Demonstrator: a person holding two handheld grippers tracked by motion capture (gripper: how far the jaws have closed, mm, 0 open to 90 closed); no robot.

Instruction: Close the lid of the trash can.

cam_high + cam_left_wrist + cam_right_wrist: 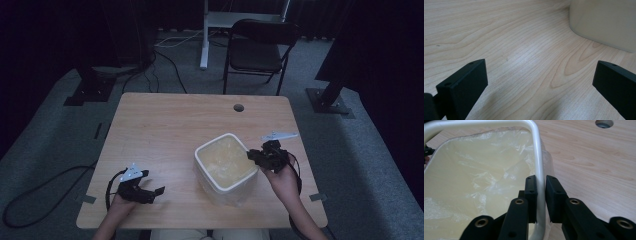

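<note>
Dim room, wooden tabletop (165, 125). White bin (226, 167) with plastic liner (486, 182) stands right of centre. Right hand-held gripper (541, 195) straddles bin's right rim, jaws nearly closed, pinching rim. Left hand-held gripper (142, 187) well left of bin, jaws wide open, empty.

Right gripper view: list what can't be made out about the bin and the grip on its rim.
- Whether the right hand-held gripper presses the white bin's rim: a thin gap shows at the outer jaw; the inner pad hides its contact.
- The bin's floor: crumpled clear liner covers it.
- The bin's left and near sides: cut off by the picture's edges.
- High view: the grip is too small and dim.
</note>
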